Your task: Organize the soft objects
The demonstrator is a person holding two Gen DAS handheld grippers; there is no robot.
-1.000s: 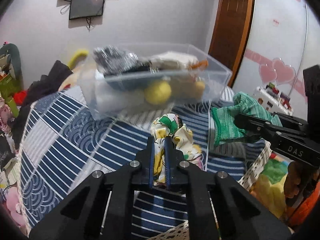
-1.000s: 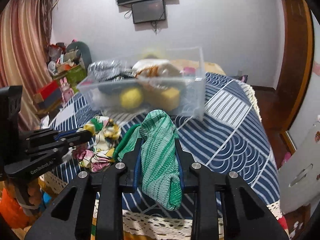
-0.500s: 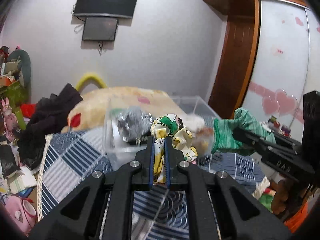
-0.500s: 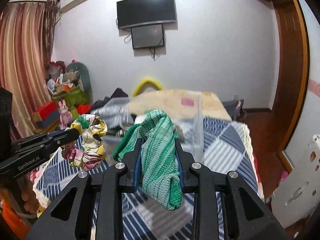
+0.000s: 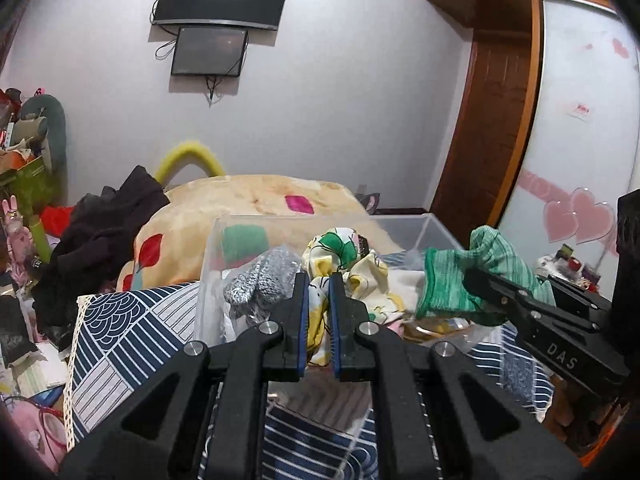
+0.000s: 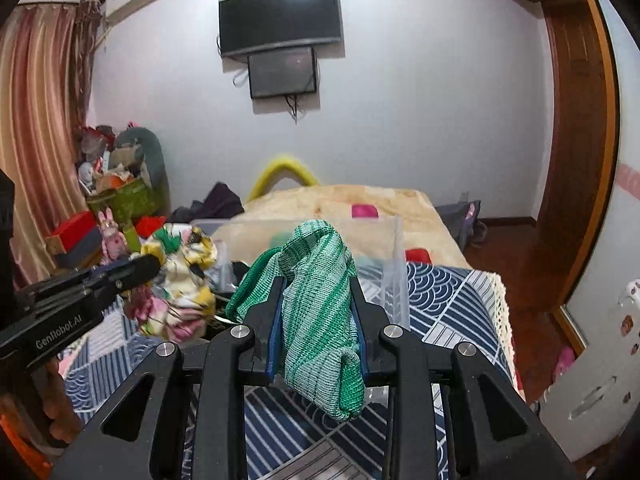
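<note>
My left gripper (image 5: 319,322) is shut on a floral yellow, white and green cloth (image 5: 348,268), held up over the near rim of a clear plastic bin (image 5: 436,226) on the bed. My right gripper (image 6: 316,320) is shut on a green striped knit cloth (image 6: 316,308), held up in front of the same bin (image 6: 394,264). The bin holds a grey speckled knit item (image 5: 260,284) and other soft things. The left gripper with the floral cloth (image 6: 180,284) shows at the left of the right wrist view; the green cloth (image 5: 452,284) shows at the right of the left wrist view.
The bin rests on a blue patterned bedspread (image 6: 444,300) with a lace edge. A beige blanket (image 5: 248,204) and dark clothes (image 5: 104,232) lie behind. Cluttered boxes and toys (image 6: 108,200) stand at the left. A wooden door frame (image 6: 576,160) is at the right.
Both grippers have risen and tilted up, still holding their cloths, and moved closer to the bin. The bin now sits lower in both views, just beyond the fingertips.
</note>
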